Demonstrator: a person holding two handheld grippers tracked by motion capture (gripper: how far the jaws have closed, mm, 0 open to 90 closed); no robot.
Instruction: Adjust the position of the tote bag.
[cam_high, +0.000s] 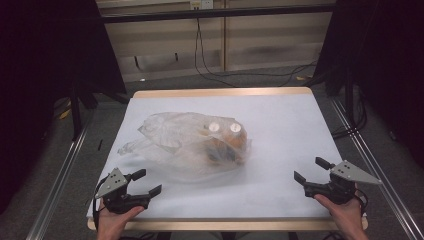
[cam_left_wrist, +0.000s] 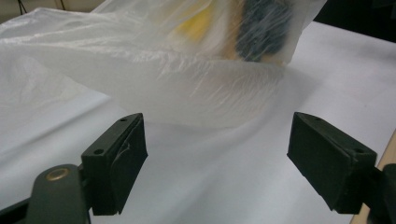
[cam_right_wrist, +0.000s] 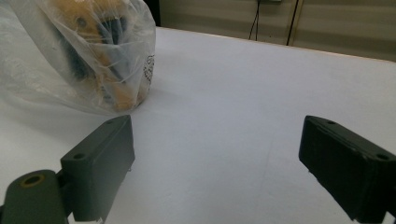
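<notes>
A translucent plastic bag (cam_high: 187, 145) lies crumpled on the middle of the white table (cam_high: 280, 130), with orange-and-dark items and two white caps (cam_high: 225, 128) showing through it. My left gripper (cam_high: 146, 182) rests near the front left corner, open and empty, pointing at the bag (cam_left_wrist: 177, 84) a short way ahead. My right gripper (cam_high: 310, 170) rests near the front right corner, open and empty, with the bag (cam_right_wrist: 79, 51) off to its left. A hand holds each gripper from the bottom edge.
The table has a wooden rim (cam_high: 220, 92). Metal rails (cam_high: 60, 175) run along both sides on the floor. Cables (cam_high: 240, 75) trail on the floor beyond the far edge, and dark stands (cam_high: 75, 110) flank the table.
</notes>
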